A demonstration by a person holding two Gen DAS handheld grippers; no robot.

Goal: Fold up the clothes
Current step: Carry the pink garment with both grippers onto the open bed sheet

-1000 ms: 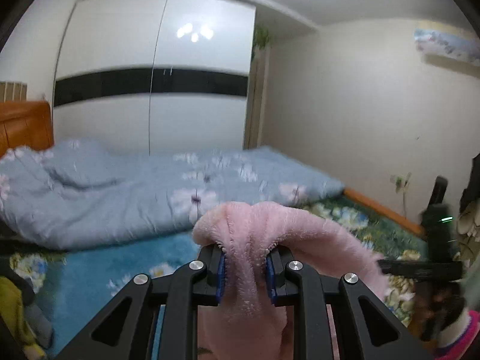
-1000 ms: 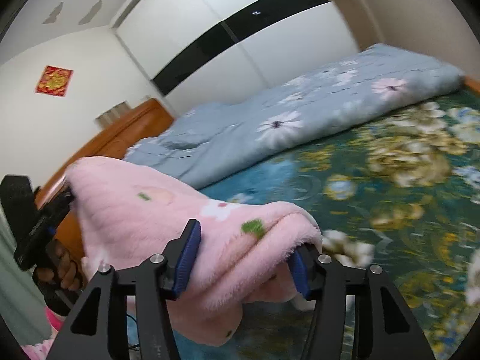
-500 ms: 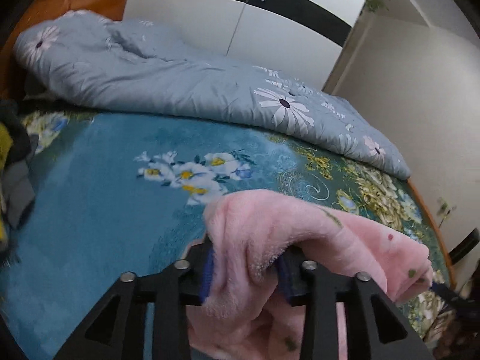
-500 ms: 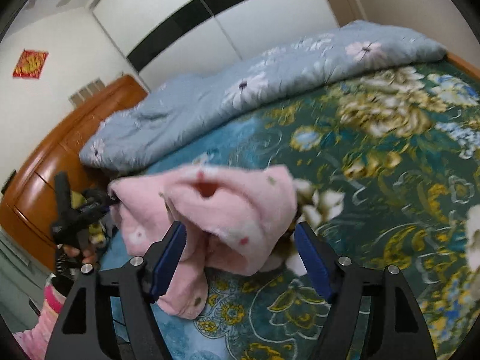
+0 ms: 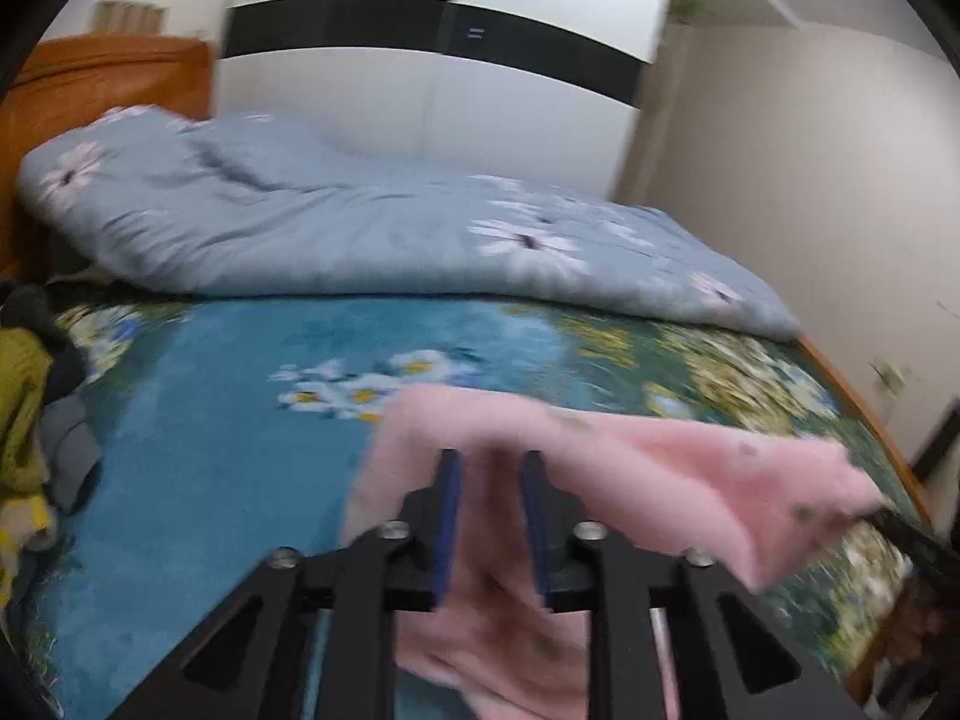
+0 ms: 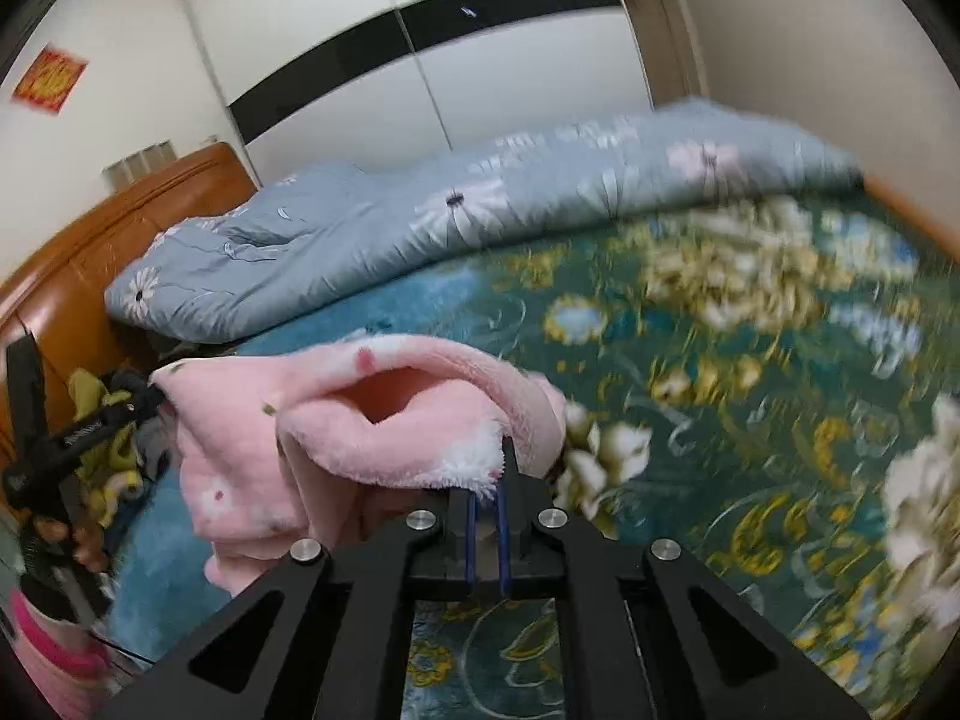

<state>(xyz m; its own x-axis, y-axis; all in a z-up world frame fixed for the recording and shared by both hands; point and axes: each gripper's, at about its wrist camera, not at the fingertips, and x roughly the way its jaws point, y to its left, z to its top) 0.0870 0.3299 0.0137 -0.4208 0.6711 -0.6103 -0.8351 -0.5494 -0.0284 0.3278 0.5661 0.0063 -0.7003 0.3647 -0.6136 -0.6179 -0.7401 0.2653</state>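
A grey-blue flowered quilt lies bunched along the far edge of the bed, whose floral blue-green sheet shows. An orange wooden headboard stands at its left end, a white wardrobe with a black band behind. Yellow and grey clothes are piled at the bed's left edge.

Bedspread ahead lies open — quilt blocks beyond.

A home bedroom is shown. A bed covered with a teal floral sheet fills the lower half of both views, with a blue-grey flowered quilt bunched across its far side and an orange-brown wooden headboard seen at the left. A white sliding wardrobe crossed by a black band is seen along the back wall, a red paper decoration is hung at the upper left of the right wrist view, and a heap of loose clothes is piled at the left edge.
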